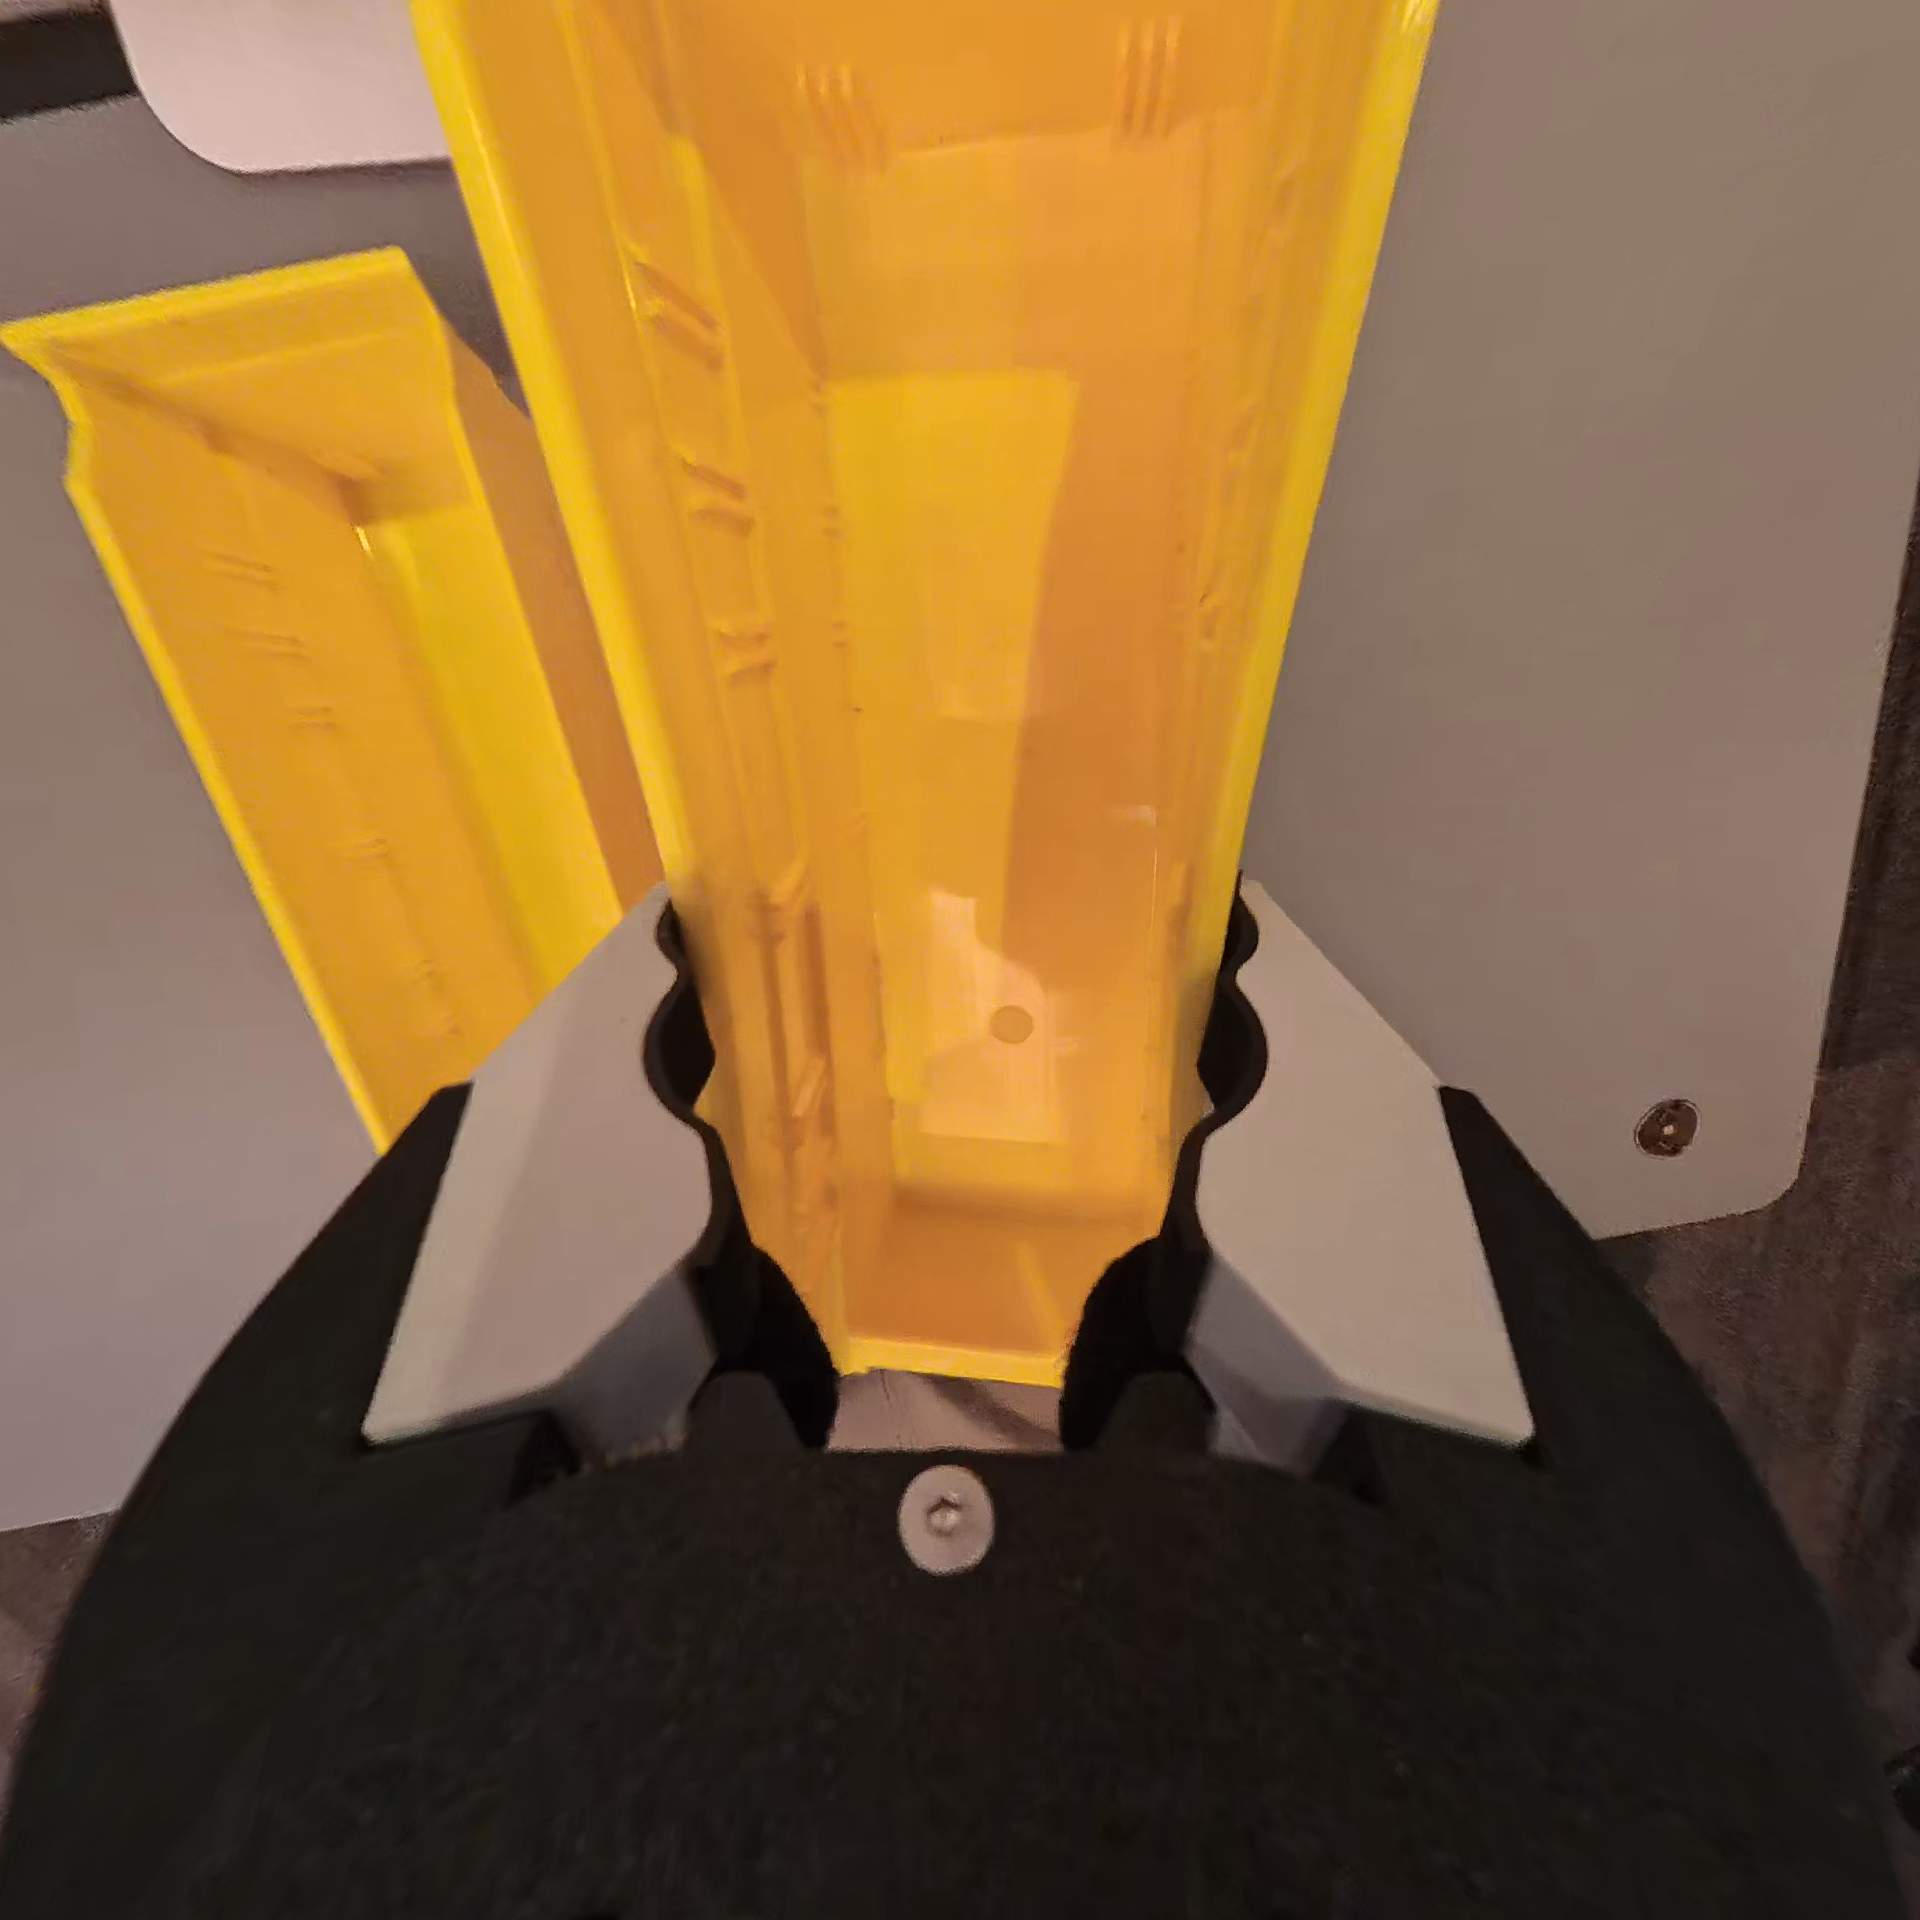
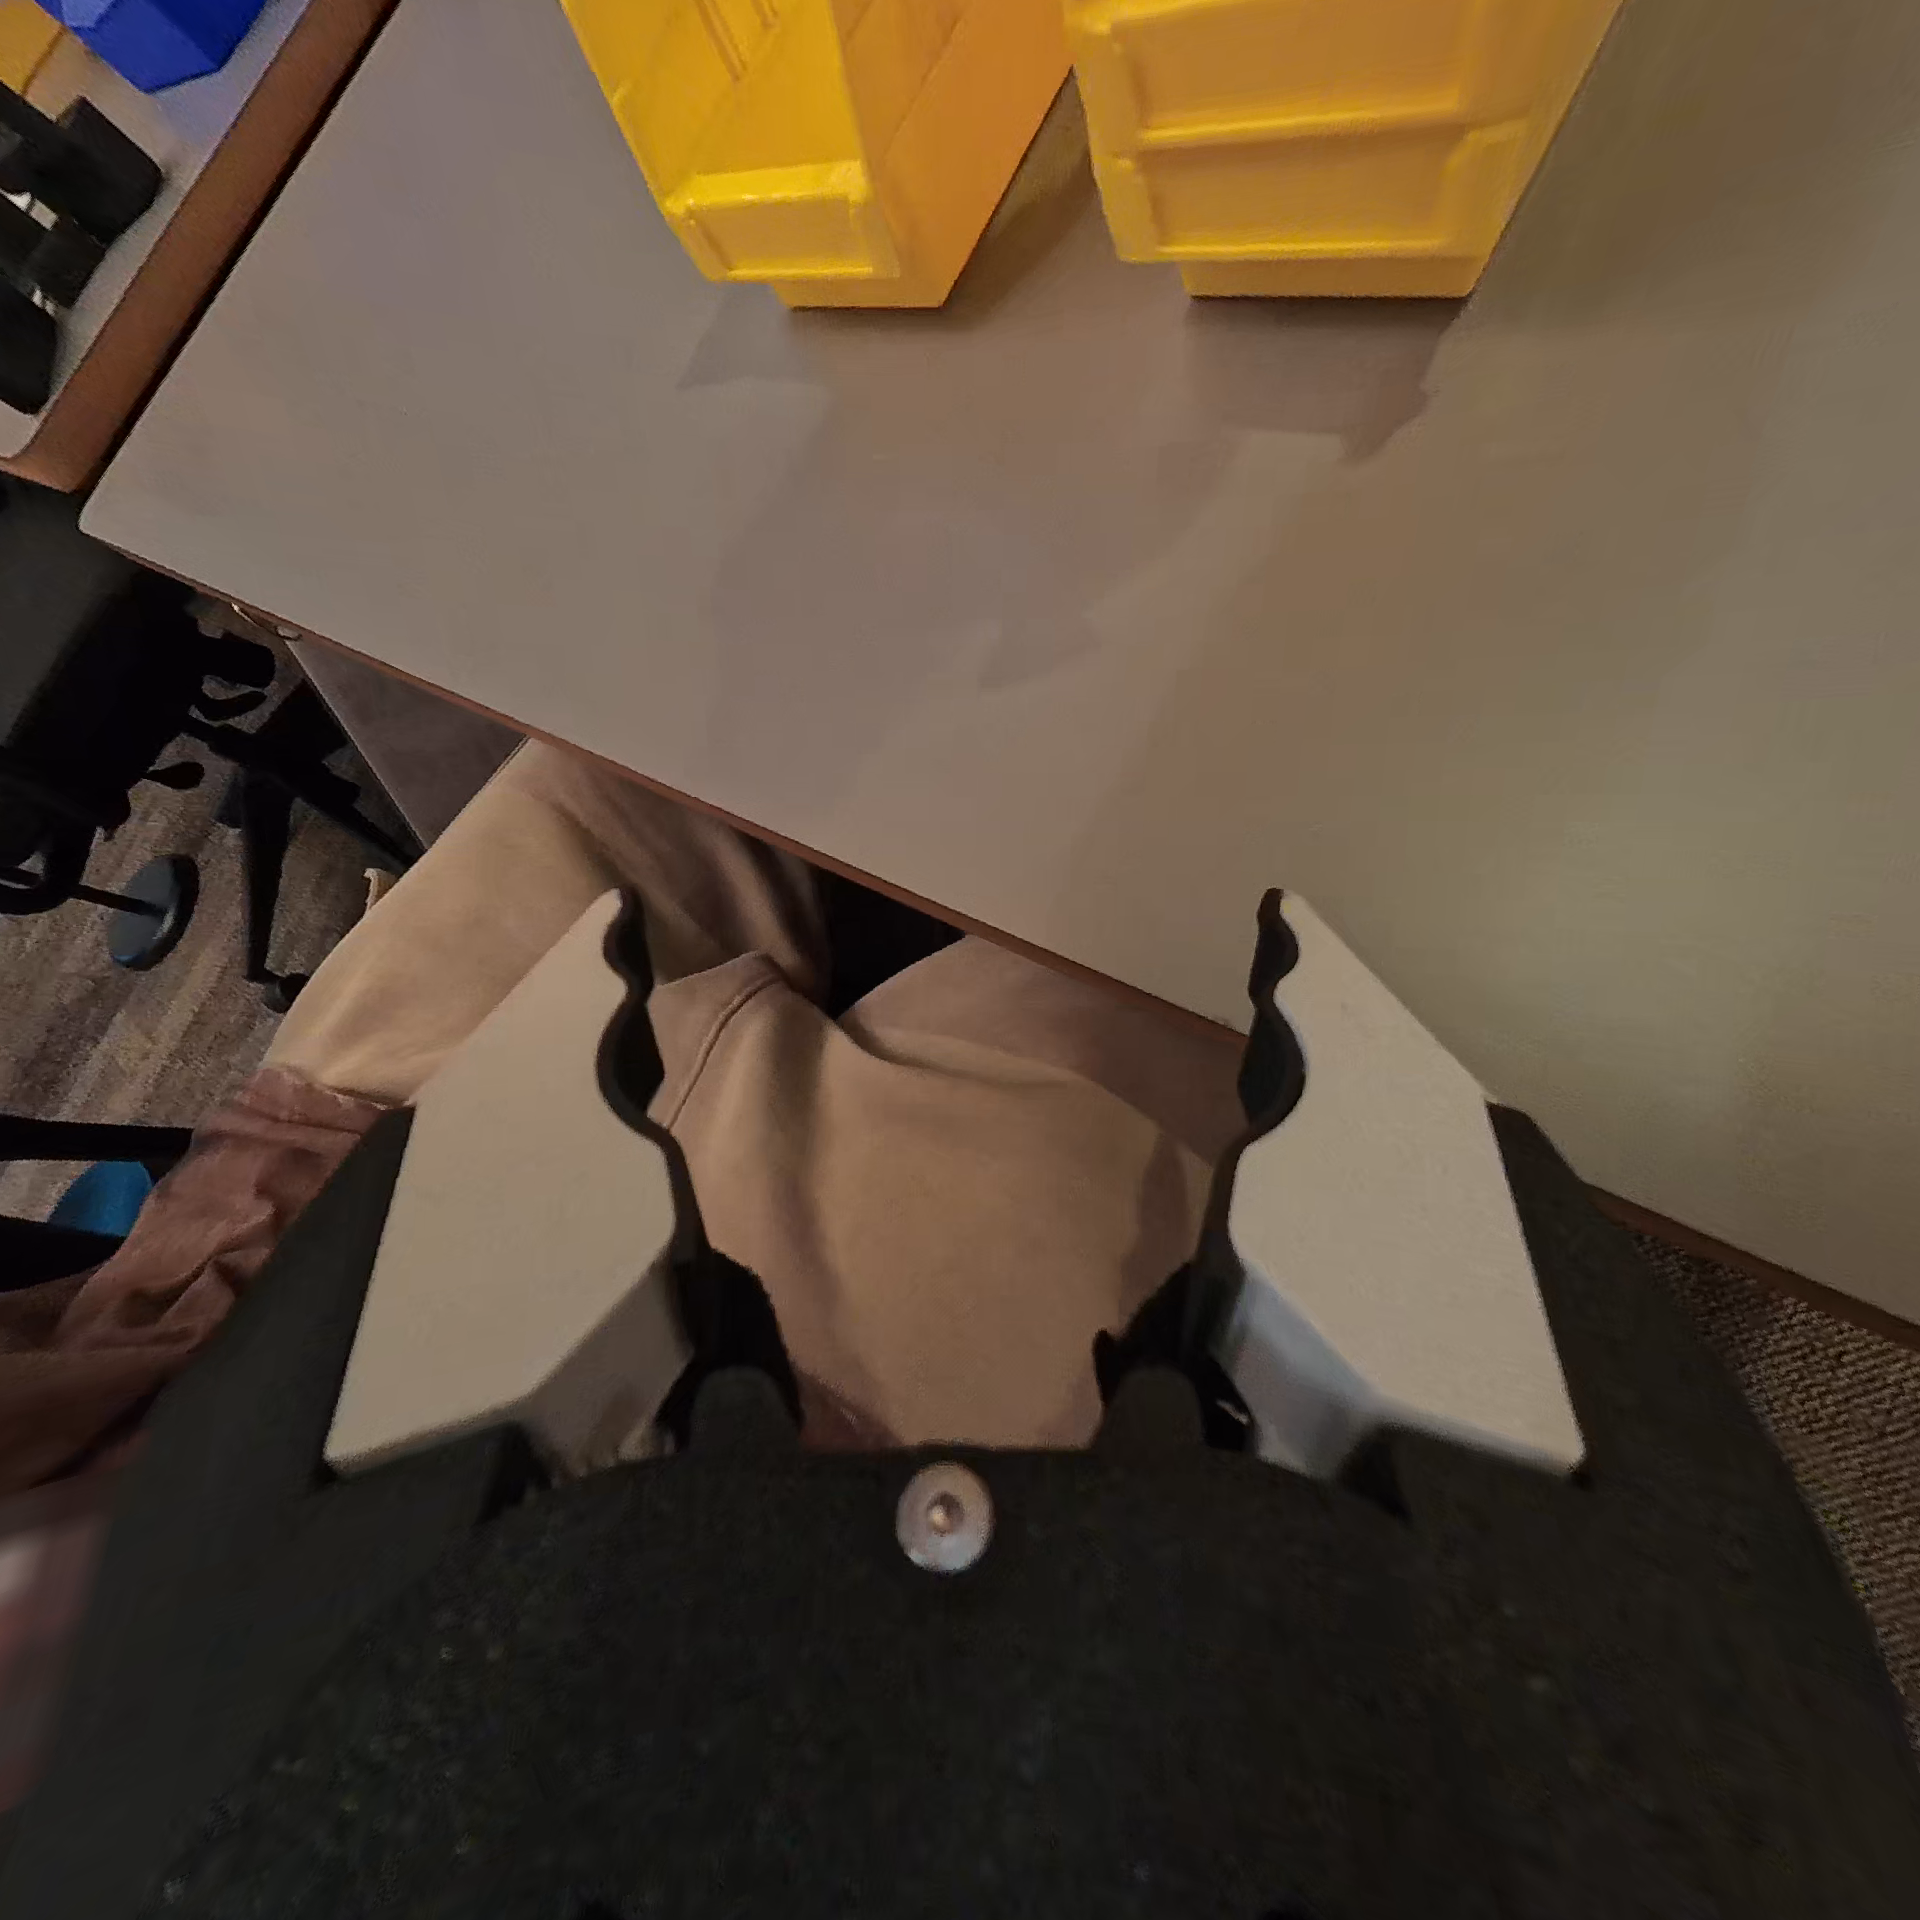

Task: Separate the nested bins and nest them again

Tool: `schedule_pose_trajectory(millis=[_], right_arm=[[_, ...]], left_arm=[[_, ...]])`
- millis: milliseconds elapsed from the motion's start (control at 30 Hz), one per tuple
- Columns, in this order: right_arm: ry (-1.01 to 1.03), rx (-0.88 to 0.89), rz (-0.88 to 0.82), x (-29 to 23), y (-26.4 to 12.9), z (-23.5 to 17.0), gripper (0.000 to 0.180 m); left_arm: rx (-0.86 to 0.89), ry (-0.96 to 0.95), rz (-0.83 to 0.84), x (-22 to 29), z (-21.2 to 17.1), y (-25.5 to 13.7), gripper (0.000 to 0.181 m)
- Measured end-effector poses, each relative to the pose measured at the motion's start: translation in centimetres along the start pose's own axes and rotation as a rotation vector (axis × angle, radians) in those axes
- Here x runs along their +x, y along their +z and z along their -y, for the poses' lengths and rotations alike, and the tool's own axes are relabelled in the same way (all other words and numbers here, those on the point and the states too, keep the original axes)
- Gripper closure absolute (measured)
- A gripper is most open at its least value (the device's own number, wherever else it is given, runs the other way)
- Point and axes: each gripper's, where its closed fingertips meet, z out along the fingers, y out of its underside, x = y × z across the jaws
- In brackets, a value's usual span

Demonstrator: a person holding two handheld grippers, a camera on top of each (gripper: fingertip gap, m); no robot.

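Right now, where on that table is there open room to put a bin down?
The widest bare stretch of the grey table lies between the two yellow bins and its near edge. It is crowded at the far side, where the left bin and right bin stand close together. The right gripper hangs open, off the table.

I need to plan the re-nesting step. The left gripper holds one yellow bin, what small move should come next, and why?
Probably carry the held bin sideways over the second yellow bin beside it. The left gripper fingers clamp its walls, and the two bins stand apart.
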Motion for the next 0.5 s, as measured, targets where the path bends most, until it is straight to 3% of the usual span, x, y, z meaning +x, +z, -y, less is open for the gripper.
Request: schedule_pose_trajectory(millis=[500], right_arm=[[0.053, 0.006, 0.034, 0.8, -0.3, 0.6, 0.066]], left_arm=[[-0.038, -0.063, 0.132, 0.2, 1.0, 4.7, 0.078]])
